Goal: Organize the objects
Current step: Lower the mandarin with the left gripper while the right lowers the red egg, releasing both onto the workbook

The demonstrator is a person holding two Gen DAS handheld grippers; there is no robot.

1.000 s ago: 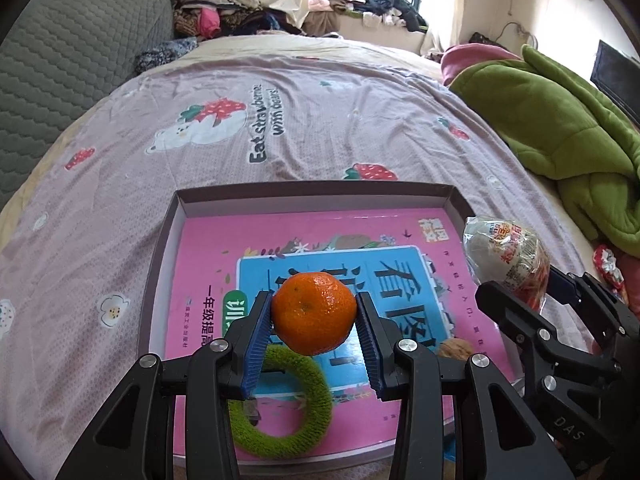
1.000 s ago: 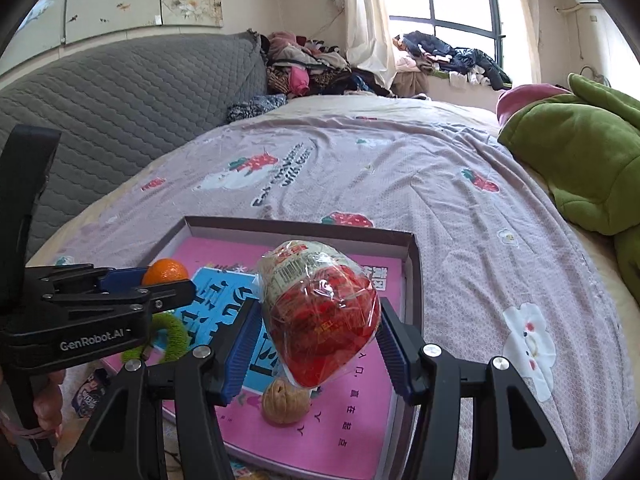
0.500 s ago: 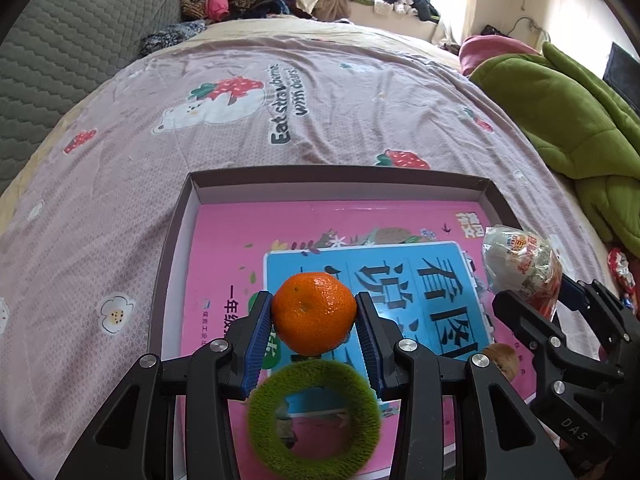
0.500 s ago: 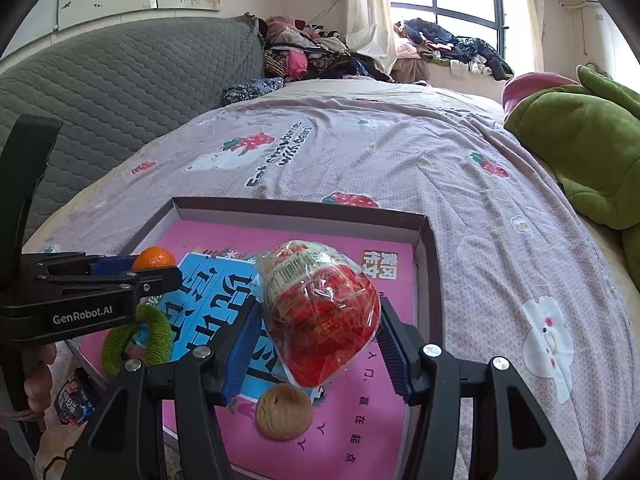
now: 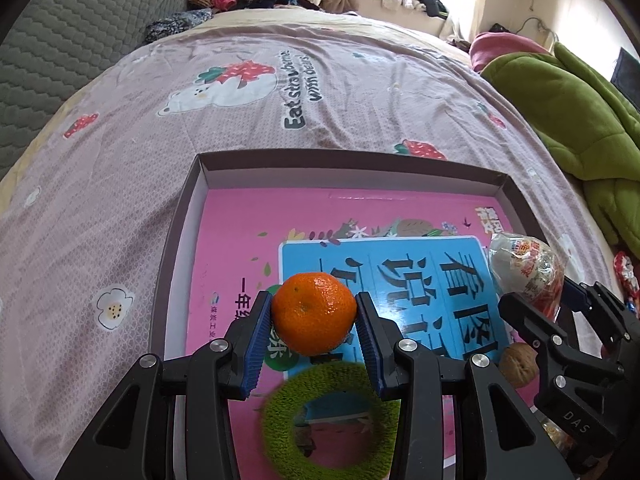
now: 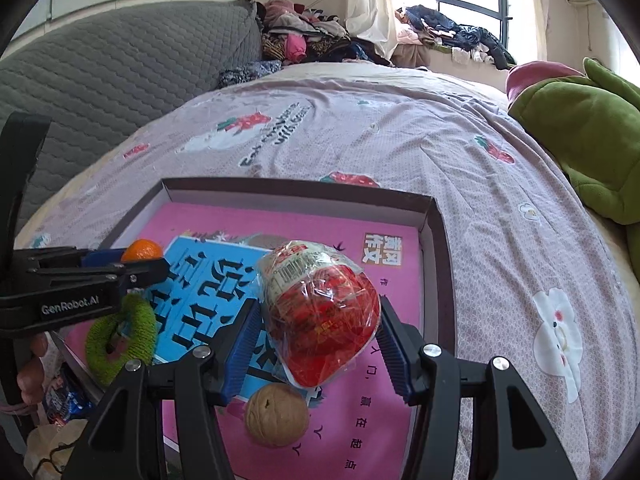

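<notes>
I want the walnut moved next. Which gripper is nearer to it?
Right. The right gripper, shut on the red snack packet, hangs just above the walnut. The left gripper, holding the orange, is off to the walnut's left, over the green ring.

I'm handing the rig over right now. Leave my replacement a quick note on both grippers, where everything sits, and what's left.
Left gripper: shut on the orange, held above the tray.
Right gripper: shut on the wrapped red snack packet, also over the tray.
In the tray: pink book lying flat, with the green fuzzy ring and walnut on it.
Done: both items picked up.
Left: neither is set down yet; probably lower and release each onto a free patch of the book.
</notes>
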